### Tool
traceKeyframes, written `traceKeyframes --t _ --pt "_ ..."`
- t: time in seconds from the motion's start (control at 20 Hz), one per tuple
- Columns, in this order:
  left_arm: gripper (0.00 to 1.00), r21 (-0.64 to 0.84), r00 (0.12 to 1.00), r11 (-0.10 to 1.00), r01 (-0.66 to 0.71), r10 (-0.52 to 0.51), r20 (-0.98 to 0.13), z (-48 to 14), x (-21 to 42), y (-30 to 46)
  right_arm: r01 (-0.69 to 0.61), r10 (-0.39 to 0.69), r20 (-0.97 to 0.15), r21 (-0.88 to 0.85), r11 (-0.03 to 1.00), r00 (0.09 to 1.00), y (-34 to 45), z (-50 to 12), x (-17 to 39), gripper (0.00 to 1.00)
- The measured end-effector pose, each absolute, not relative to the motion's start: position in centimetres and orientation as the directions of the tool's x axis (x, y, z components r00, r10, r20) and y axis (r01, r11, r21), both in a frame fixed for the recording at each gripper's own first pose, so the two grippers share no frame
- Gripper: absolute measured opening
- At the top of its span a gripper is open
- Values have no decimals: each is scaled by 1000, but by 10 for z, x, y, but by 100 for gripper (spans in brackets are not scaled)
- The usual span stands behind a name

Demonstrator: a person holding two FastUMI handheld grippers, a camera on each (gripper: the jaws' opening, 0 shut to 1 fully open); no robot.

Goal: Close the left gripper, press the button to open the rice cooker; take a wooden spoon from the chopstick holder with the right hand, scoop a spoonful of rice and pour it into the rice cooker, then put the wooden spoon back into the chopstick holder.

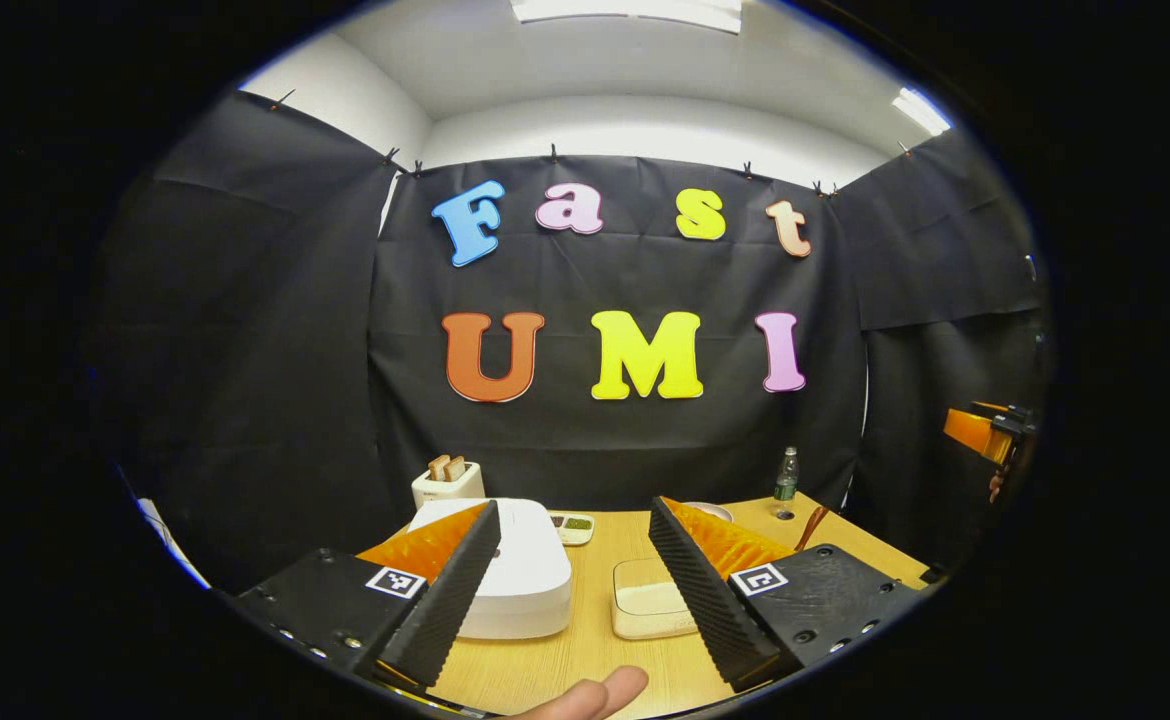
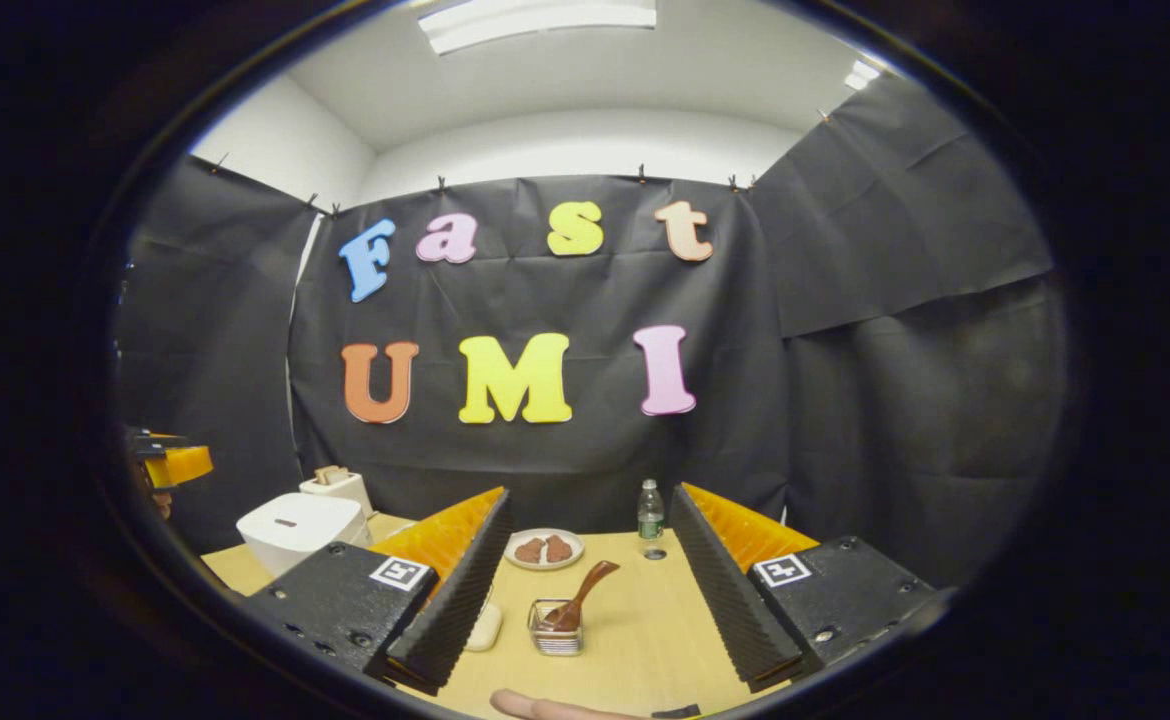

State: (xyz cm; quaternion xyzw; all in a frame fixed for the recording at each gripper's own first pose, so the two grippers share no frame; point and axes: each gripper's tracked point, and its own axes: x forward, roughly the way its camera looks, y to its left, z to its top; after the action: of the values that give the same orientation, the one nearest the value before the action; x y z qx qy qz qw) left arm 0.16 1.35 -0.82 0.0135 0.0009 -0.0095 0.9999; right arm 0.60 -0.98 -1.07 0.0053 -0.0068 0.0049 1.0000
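Left tool (image 1: 570,590): two wedge fingers with ribbed inner faces, each on a flat black textured block with small screws along the edge and a square black-and-white marker tag on top. Right tool (image 2: 590,600): same build, same tags and screws.

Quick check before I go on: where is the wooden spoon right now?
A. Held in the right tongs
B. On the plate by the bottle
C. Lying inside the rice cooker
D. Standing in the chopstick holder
D: the wooden spoon leans in the chopstick holder on the table, ahead of the open right tongs.
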Motion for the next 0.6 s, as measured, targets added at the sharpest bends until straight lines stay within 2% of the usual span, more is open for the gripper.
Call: traceKeyframes --t 0.4,0.6 --pt "95 68 999 997 -31 33 -19 -28 29 28 -53 52 35 28 998 998 -6 -22 23 100" --pt "95 83 996 993 -88 90 -22 -37 48 46 -62 60 53 29 998 997 -9 -32 42 98"
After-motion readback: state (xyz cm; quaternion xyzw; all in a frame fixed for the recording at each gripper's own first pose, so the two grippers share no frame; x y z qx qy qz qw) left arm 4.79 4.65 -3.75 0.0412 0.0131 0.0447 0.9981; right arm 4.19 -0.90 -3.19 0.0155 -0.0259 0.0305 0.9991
